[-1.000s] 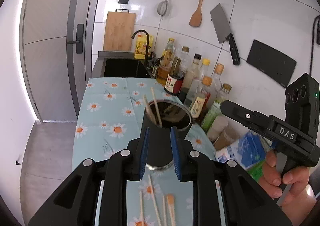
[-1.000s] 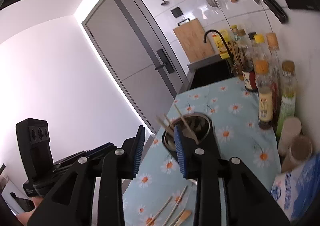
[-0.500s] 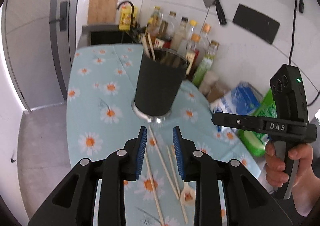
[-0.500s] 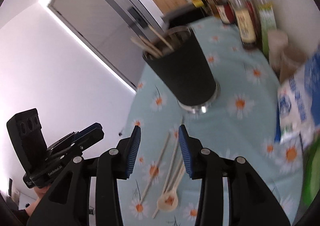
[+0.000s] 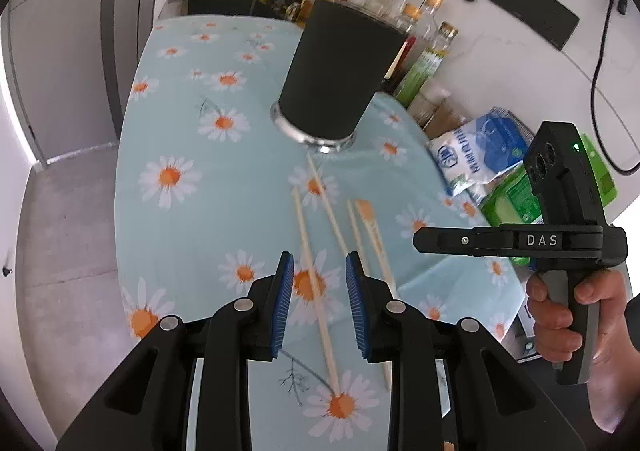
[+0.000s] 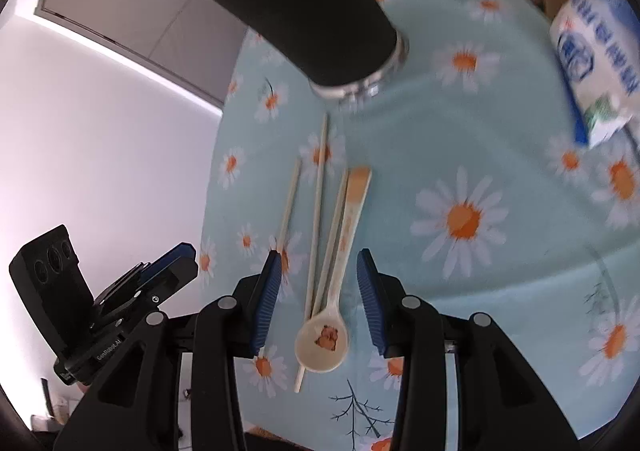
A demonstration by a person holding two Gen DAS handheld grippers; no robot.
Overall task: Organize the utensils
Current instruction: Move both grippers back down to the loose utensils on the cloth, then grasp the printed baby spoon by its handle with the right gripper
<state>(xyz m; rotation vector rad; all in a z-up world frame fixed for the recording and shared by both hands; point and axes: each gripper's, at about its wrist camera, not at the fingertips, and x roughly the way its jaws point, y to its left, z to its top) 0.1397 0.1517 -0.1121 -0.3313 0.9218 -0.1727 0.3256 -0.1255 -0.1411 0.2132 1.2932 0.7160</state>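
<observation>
A table (image 5: 168, 123) covered with a light blue cloth with daisies is filling both views, and a white tiled wall (image 5: 500, 63) is standing behind it. A tall black cup (image 5: 336, 75) is standing upright on the cloth, and pale sticks are showing at its rim in the right wrist view, but what is inside I cannot tell. A row of bottles (image 5: 416, 31) is standing behind the cup along the wall, and a blue and white bag (image 5: 480, 147) is lying near them, with a green package (image 5: 516, 199) just beside it. On the cloth in front of the cup, three chopsticks (image 6: 318, 211) are lying apart from the cup, side by side, and a pale spoon (image 6: 322, 343) with a small picture in its bowl is lying next to them, its handle touching one chopstick. The left gripper (image 5: 320, 303) is pointing down at the cloth with its jaws parted, and one chopstick is showing between them, not pressed. The right gripper (image 6: 316, 299) is hanging over the spoon and the chopsticks, its jaws also released and holding nothing. A hand (image 5: 568, 319) is holding the right gripper by its handle.
</observation>
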